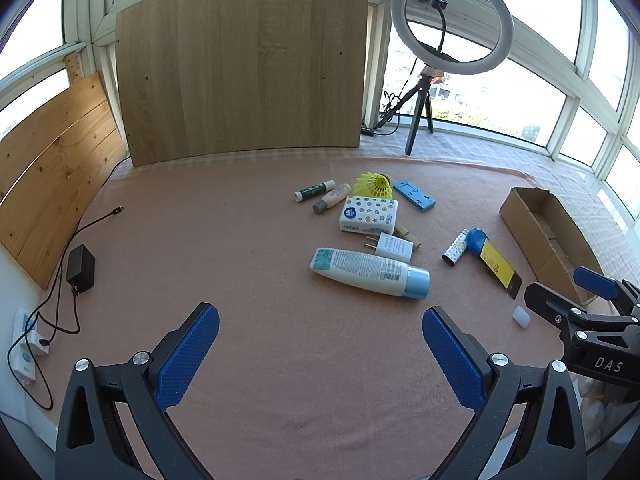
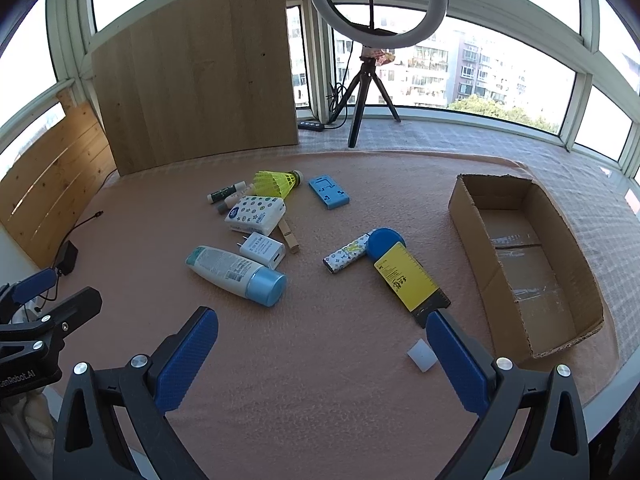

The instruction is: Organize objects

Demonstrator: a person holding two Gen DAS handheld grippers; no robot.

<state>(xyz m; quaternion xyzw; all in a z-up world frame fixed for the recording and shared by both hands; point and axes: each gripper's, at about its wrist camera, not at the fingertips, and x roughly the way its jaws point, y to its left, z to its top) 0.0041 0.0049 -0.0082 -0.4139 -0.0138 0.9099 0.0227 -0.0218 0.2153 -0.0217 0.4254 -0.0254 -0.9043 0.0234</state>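
Observation:
Loose objects lie on the pink cloth: a white lotion bottle with a blue cap (image 1: 370, 272) (image 2: 236, 271), a white charger (image 1: 394, 247) (image 2: 263, 250), a tissue pack (image 1: 369, 214) (image 2: 255, 211), a yellow shuttlecock (image 1: 374, 186) (image 2: 278, 182), a blue holder (image 1: 414, 195) (image 2: 328, 192), a patterned tube (image 1: 456, 248) (image 2: 346, 258), and a blue-and-yellow tool (image 1: 494, 261) (image 2: 404, 276). An open cardboard box (image 1: 548, 236) (image 2: 528, 264) stands on the right. My left gripper (image 1: 320, 356) and my right gripper (image 2: 322, 360) are both open, empty and held above the near cloth.
A small white cap (image 2: 422, 354) lies by my right gripper's right finger. Two small tubes (image 1: 324, 196) and a clothespin (image 2: 289, 236) sit in the pile. A wooden board (image 1: 244, 60) and a ring light on a tripod (image 2: 372, 40) stand behind. A black adapter with cables (image 1: 81, 268) lies on the left.

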